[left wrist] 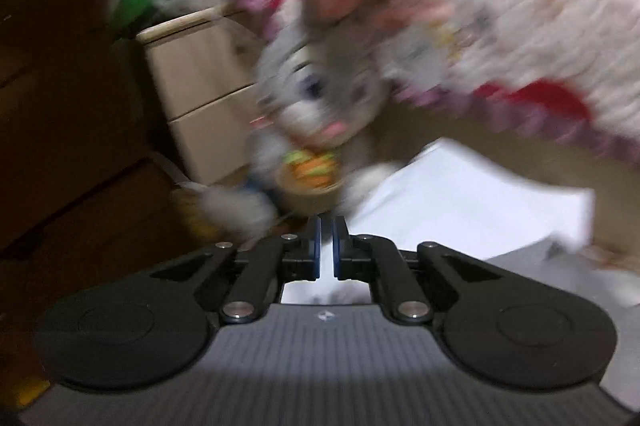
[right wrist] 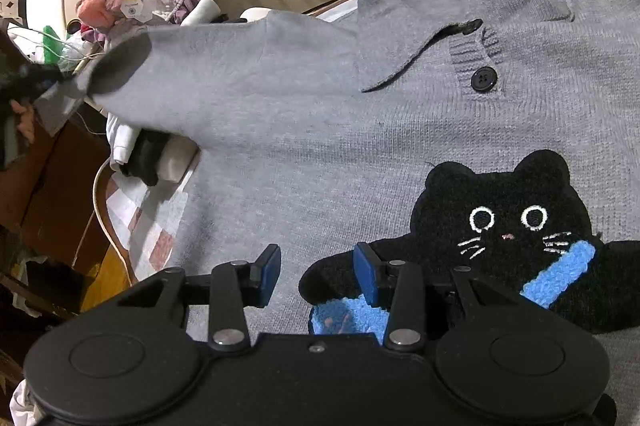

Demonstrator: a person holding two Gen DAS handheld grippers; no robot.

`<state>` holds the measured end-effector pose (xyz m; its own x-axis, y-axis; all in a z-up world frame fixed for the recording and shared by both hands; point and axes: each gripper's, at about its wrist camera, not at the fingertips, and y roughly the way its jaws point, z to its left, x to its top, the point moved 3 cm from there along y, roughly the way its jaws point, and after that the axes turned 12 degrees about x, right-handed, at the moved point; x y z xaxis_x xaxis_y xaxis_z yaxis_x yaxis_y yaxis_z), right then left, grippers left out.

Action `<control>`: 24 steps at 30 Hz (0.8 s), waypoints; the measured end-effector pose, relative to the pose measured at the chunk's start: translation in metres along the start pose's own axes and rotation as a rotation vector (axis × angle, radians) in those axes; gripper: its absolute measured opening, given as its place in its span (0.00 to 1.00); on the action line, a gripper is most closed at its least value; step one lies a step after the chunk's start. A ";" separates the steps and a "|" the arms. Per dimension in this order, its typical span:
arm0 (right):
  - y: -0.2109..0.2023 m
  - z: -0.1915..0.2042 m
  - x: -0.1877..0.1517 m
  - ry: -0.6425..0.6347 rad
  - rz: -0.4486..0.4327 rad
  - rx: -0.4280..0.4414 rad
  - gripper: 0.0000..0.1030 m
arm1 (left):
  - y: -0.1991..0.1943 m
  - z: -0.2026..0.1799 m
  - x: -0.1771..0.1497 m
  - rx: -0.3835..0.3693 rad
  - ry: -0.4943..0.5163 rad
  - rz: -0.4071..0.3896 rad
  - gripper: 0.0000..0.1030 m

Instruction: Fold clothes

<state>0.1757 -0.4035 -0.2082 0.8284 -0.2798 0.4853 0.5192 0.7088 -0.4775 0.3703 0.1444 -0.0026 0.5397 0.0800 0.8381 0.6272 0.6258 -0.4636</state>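
Right wrist view: a grey knit sweater (right wrist: pixel 320 130) lay spread front-up over most of the frame. Its collar (right wrist: pixel 460 6) sat at the upper right, with two dark buttons (right wrist: pixel 483 79) on the placket below it. The body ran from the collar down toward the lower edge of the frame, so the long axis went roughly top to bottom, neck end away from the camera. A black cat patch (right wrist: pixel 508 226) with blue trim filled the lower right of the chest.

One sleeve (right wrist: pixel 192 66) stretched off toward the left edge, lifted clear of the bedding, its long axis nearly level across the frame and its cuff end pointing left. At the far left a dark, partly cropped shape met the cuff; whether it gripped the cloth could not be told.

The right gripper (right wrist: pixel 316 276) hovered low over the chest, its jaws partly apart, blue pads showing, nothing between them. One pad overlapped the cat patch in the picture.

Left wrist view, heavily blurred: the left gripper (left wrist: pixel 327 250) had its jaws drawn nearly together, only a thin slit between the pads; no cloth could be made out in the slit. Beyond it sat a grey plush toy (left wrist: pixel 320 86), a quilted floral cover (left wrist: pixel 520 6) at the upper right, and pale cloth (left wrist: pixel 460 194) at centre right.
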 end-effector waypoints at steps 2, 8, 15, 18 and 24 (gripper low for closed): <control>0.000 0.000 0.000 0.001 0.000 0.001 0.45 | 0.001 0.002 -0.015 0.016 0.054 -0.049 0.09; 0.001 0.003 0.001 -0.005 0.003 0.002 0.51 | -0.081 -0.012 -0.058 -0.198 0.101 -0.164 0.36; 0.004 0.020 -0.002 -0.068 0.021 -0.025 0.52 | -0.151 -0.057 -0.162 -0.643 0.157 0.068 0.39; 0.005 0.027 -0.005 -0.092 0.029 -0.023 0.52 | -0.162 -0.077 -0.204 -0.720 0.247 0.142 0.39; 0.005 0.039 -0.015 -0.075 0.050 -0.004 0.54 | -0.167 -0.094 -0.260 -0.792 0.345 0.238 0.40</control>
<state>0.1578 -0.3711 -0.1890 0.8354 -0.1945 0.5140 0.4782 0.7182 -0.5055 0.1776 -0.0539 -0.1697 0.7635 -0.1786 0.6206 0.6121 -0.1063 -0.7836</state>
